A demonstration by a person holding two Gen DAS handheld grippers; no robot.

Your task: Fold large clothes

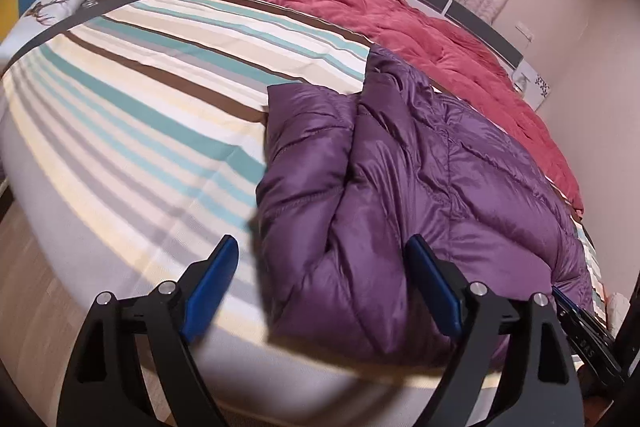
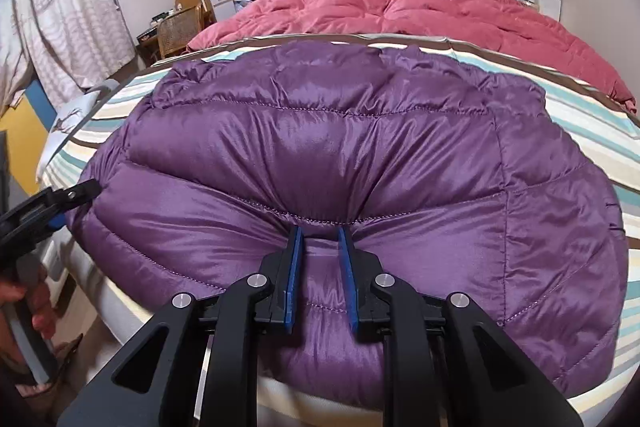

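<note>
Right tongs (image 2: pixel 320 239) pinch, apparently, a fold at the near hem of one purple jacket (image 2: pixel 340 163). Left tongs (image 1: pixel 320 259) gape wide at its left edge. Jacket on striped bed (image 1: pixel 140 99); beyond it, one pink duvet (image 2: pixel 420 7).

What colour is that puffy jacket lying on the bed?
Shiny purple, quilted with stitched seams. The jacket shows best in the right wrist view.

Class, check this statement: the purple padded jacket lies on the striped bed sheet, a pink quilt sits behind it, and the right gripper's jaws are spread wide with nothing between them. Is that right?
Not quite. In the right wrist view the right gripper has its jaws drawn close together, pinching a fold of the purple padded jacket. The rest stands: the jacket lies on the striped bed sheet, with the pink quilt behind it.
</note>
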